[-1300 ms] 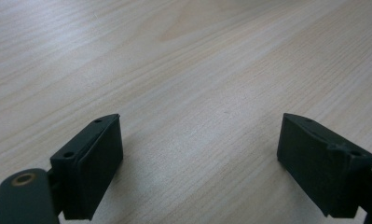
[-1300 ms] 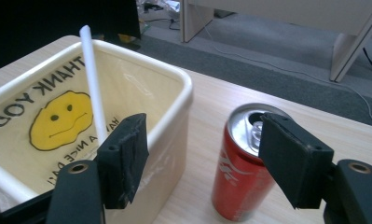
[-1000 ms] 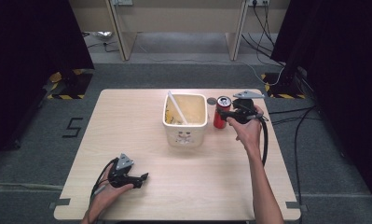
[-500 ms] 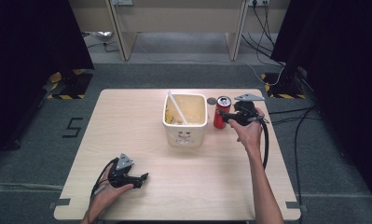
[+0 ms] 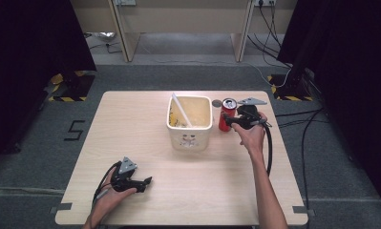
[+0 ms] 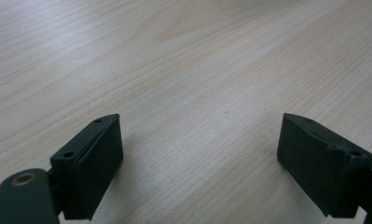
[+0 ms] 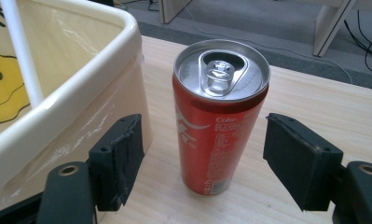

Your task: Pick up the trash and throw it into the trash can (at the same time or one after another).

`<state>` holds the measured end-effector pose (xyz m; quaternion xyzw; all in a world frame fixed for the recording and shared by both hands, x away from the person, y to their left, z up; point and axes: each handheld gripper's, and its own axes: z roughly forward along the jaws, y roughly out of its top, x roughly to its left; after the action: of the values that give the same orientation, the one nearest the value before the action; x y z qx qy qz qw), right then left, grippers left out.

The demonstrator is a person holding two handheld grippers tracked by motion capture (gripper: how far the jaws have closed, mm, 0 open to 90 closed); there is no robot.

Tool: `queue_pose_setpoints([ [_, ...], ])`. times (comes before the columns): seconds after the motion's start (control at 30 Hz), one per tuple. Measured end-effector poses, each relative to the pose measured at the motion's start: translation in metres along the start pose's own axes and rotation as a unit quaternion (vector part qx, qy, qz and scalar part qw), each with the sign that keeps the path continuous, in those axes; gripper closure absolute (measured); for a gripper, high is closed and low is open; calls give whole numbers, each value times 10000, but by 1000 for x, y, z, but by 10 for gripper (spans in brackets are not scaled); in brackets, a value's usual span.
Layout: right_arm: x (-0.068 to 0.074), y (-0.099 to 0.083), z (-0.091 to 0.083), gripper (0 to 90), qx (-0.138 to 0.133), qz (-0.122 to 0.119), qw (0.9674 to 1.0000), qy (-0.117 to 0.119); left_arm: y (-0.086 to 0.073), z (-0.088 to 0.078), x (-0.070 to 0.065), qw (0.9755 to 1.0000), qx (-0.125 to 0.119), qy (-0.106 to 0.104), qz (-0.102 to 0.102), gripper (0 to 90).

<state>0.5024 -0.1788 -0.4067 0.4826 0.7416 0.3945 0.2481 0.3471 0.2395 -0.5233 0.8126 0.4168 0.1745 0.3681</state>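
Down comes the right gripper, sinking a touch lower beside the red can than a second ago, and now its jaws bracket the can's body on both sides. Look at the right gripper view: the red can stands upright between the two black pads, daylight on either side, nothing pressing yet. So that claw is spread wide around the can, not gripping it.

Where's the can? Upright on the table, toward the far right part, just beside the cream tub with the white stick leaning inside it. A small dark disc lies just behind the can.

How will it handle? I'd say thin aluminium, smooth and a bit slippery, easy to dent if squeezed hard. The tab looks lifted over an open mouth, so it may well be empty and light, or it could slosh if tipped; hard to tell from here. Best hold, to my eye, is mid-body, pads flat on opposite sides, kept level. The tub wall is very close to the near jaw, so that side needs care on closing.

Over at the near left, the left gripper sits where it was, its hand resting on the table, jaws apart over bare wood, holding nothing. Can, tub and stick have not budged either.
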Motion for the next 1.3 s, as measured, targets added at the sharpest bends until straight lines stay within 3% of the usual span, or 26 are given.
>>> queue_pose_setpoints([
  [0.53, -7, -8, 36, 291, 111, 113, 9998, -156, 0, 0, 0, 10000, -1, -1, 0, 134],
  [0.9, -10, -14, 50, 288, 128, 244, 9995, -172, 0, 0, 0, 10000, 0, 0, 1, 134],
  [1.3, -10, -24, 66, 298, 179, 233, 9995, -132, 0, 0, 0, 10000, 1, -3, 0, 135],
])
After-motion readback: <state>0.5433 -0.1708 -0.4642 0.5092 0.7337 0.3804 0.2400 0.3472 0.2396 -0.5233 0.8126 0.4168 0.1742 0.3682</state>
